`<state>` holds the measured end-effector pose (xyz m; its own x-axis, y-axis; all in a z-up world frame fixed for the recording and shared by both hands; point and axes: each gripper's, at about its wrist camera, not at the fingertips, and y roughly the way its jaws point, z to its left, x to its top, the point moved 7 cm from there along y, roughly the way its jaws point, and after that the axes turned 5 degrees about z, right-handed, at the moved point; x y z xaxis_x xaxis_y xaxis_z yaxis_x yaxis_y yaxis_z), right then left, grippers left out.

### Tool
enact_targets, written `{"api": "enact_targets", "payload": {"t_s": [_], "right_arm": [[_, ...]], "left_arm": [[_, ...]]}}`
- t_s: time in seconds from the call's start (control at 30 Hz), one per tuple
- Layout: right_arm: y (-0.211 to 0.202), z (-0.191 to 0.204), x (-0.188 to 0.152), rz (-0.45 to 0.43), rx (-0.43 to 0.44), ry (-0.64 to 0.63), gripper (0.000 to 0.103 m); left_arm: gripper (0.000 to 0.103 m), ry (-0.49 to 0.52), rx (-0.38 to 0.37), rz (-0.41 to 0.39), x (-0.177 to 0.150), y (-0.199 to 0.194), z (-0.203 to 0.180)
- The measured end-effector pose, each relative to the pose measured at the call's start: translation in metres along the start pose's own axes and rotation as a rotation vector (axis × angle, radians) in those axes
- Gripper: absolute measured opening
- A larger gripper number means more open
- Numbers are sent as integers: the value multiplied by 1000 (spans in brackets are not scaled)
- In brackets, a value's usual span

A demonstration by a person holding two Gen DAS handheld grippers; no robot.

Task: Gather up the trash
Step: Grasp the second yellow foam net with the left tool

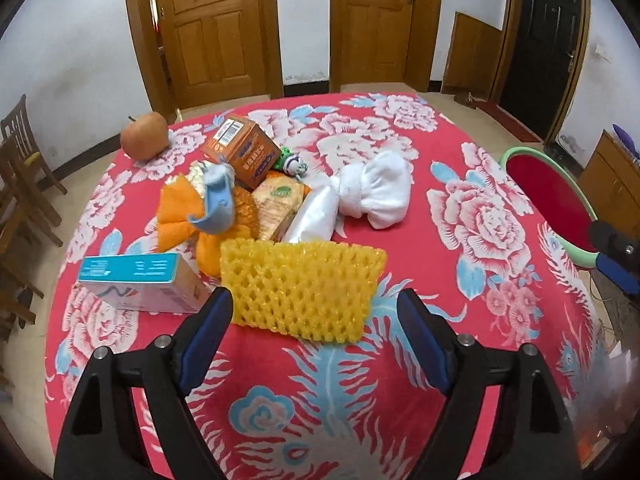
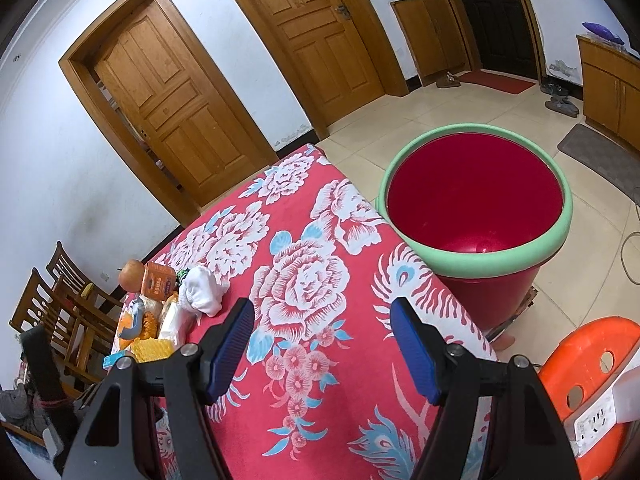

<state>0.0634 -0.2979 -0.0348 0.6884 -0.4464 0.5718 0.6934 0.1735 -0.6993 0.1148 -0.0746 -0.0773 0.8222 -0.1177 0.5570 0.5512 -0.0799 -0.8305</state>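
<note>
Both grippers stand with jaws spread, gripping nothing. Just ahead of the left gripper (image 1: 316,300), nearly between its jaws, lies a yellow foam net (image 1: 300,288) on the tablecloth (image 1: 400,400). Beyond the right gripper (image 2: 322,312), the red bucket (image 2: 476,208) shows only its bare inside.

You get even, soft indoor light in both views, with only faint shadows under the clutter. Fisheye bending curves the brown wooden doors (image 1: 216,28) and darkens the corners. The yellow foam mesh sleeve (image 1: 300,290) looks slightly soft; the far right edge smears.
</note>
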Motion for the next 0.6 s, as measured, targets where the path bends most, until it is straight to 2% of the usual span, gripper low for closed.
{"api": "enact_targets", "payload": {"t_s": [0.03,0.1,0.17,0.2,0.27,0.33,0.4,0.6], "right_arm": [[0,0,0,2,2,1,73],[1,0,-2,7,5,0,73],[0,0,-2,9,8,-1,73],[-1,0,-2,9,9,-2,73],[-4,0,-1,5,7,-3,73],[-8,1,-1,-1,5,-8,73],[-13,3,0,-8,1,-17,73],[-35,17,3,-43,8,-62,73]], "left_arm": [[83,0,0,6,0,4,0],[76,-4,3,21,-1,12,0],[55,-6,23,20,-3,16,2],[49,-6,38,10,-2,15,4],[23,-22,24,2,-1,13,10],[13,-59,-28,0,-1,9,16],[12,-94,-74,-3,-1,2,22],[11,-128,-137,-63,-4,-30,32]]}}
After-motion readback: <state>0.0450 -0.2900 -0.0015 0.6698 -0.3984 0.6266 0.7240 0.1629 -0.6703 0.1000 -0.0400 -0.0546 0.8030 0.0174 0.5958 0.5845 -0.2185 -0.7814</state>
